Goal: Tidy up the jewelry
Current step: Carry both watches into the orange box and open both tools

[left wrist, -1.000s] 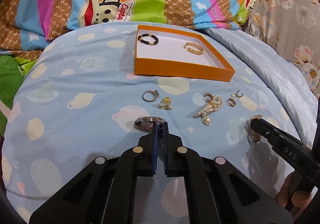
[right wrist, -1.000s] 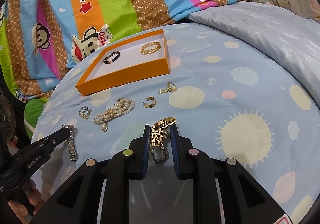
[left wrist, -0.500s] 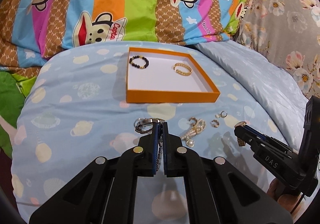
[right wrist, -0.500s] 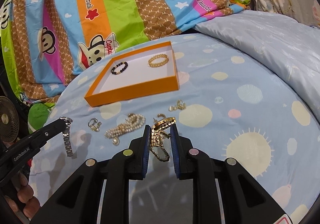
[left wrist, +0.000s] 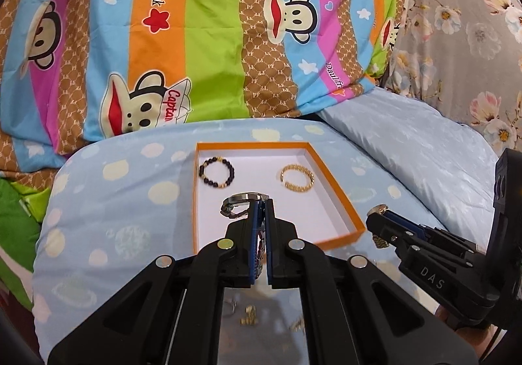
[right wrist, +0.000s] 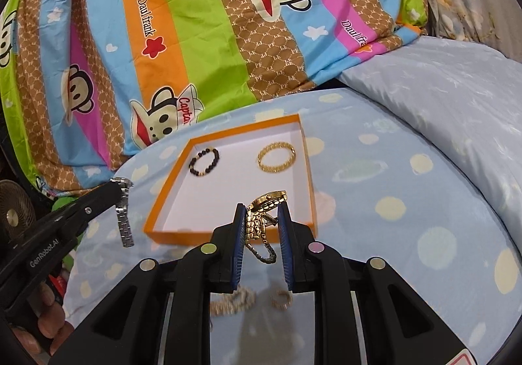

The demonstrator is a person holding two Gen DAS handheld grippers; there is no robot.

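An orange box (left wrist: 345,208) (right wrist: 169,192) with a white floor lies on the light blue bedding. Inside it rest a black bead bracelet (left wrist: 216,173) (right wrist: 204,161) and a gold chain bracelet (left wrist: 297,178) (right wrist: 276,157). My left gripper (left wrist: 260,205) is shut on a silver watch (left wrist: 243,204), held in the air over the box's near half; its band (right wrist: 124,218) hangs down in the right wrist view. My right gripper (right wrist: 261,213) is shut on a gold watch (right wrist: 266,201), its band dangling, just before the box's near right corner. That watch (left wrist: 377,210) also shows in the left wrist view.
A striped cartoon-monkey quilt (left wrist: 212,38) rises behind the box, with floral fabric (left wrist: 463,38) at the right. Pearl and gold pieces (right wrist: 233,299) lie on the bedding under my right gripper. A small fan (right wrist: 13,211) stands at the far left. Fingers of a hand (right wrist: 49,325) hold the left tool.
Both grippers have lifted their watches off the bedding and carried them forward towards the orange box. The loose earrings and pearls have slipped out of view beneath the grippers.
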